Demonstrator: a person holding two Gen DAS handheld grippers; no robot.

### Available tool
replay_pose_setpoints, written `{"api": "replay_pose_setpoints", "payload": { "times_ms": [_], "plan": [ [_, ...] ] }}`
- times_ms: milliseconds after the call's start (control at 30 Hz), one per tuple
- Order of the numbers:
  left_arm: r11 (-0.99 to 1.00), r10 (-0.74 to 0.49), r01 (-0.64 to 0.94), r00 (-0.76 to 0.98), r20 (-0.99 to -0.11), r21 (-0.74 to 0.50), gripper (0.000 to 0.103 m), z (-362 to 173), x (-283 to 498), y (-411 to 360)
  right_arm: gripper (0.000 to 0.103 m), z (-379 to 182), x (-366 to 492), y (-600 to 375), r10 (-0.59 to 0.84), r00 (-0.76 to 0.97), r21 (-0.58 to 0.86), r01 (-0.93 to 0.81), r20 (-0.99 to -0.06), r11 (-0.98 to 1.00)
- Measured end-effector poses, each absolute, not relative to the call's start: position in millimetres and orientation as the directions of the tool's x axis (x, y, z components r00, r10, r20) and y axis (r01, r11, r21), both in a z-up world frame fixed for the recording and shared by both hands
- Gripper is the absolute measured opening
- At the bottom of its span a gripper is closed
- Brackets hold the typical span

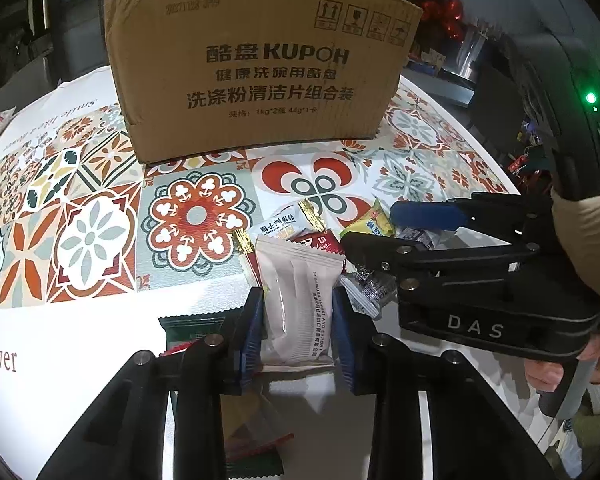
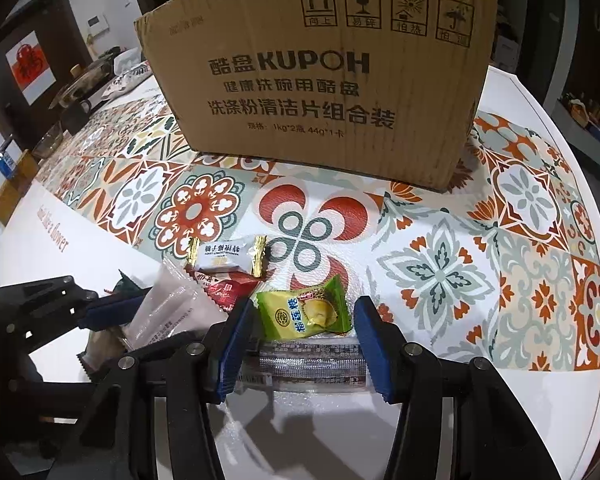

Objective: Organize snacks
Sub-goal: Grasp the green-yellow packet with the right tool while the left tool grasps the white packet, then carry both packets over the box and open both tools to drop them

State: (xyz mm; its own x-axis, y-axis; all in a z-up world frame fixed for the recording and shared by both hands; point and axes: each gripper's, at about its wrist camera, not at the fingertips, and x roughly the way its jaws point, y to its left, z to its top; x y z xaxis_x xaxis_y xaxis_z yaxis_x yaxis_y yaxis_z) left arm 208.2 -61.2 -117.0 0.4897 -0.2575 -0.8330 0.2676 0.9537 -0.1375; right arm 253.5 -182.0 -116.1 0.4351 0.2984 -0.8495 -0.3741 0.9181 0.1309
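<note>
A small heap of wrapped snacks lies on the patterned tablecloth in front of a cardboard box point(image 1: 256, 68), which also shows in the right wrist view point(image 2: 324, 76). My left gripper point(image 1: 298, 336) is shut on a pale pink snack packet point(image 1: 300, 300), seen at the left of the right wrist view point(image 2: 168, 312). My right gripper point(image 2: 306, 348) is open, its fingers either side of a clear silver-printed packet point(image 2: 304, 364); it shows from the side in the left wrist view point(image 1: 380, 232). A green durian candy point(image 2: 304, 308), a white candy point(image 2: 228, 256) and a red packet point(image 2: 228, 292) lie just beyond.
More packets lie under my left gripper, green and red ones point(image 1: 256, 452). The table's right edge point(image 2: 572, 168) curves close by. At the far left stand a pot point(image 2: 84, 84), a glass point(image 2: 50, 142) and small boxes point(image 2: 12, 184).
</note>
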Motion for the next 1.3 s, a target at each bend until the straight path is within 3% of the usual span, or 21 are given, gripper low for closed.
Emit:
{"api": "replay_pose_setpoints", "payload": {
  "times_ms": [100, 333, 533, 1300],
  "plan": [
    [0.955, -0.255, 0.264, 0.496, -0.83, -0.136, 0.032, -115.3, 207.5, -59.7, 0.052, -117.2, 254.1, -179.8, 0.296, 0.437, 0.127, -0.375, -0.849, 0.918],
    [0.956, -0.259, 0.252, 0.504, -0.824, -0.146, 0.028, -112.6, 207.4, -55.4, 0.03, -119.7, 251.6, -176.9, 0.252, 0.454, 0.068, -0.384, -0.855, 0.921],
    [0.956, -0.264, 0.252, 0.524, -0.81, -0.148, 0.028, -104.7, 204.1, -52.5, 0.021, -116.6, 250.1, -182.1, 0.272, 0.467, 0.1, -0.36, -0.841, 0.928],
    [0.956, -0.279, 0.252, 0.633, -0.722, -0.148, 0.027, -46.7, 194.8, -39.2, 0.021, -52.1, 215.9, -182.1, 0.274, 0.606, 0.078, -0.329, -0.747, 0.941]
  ]
}}
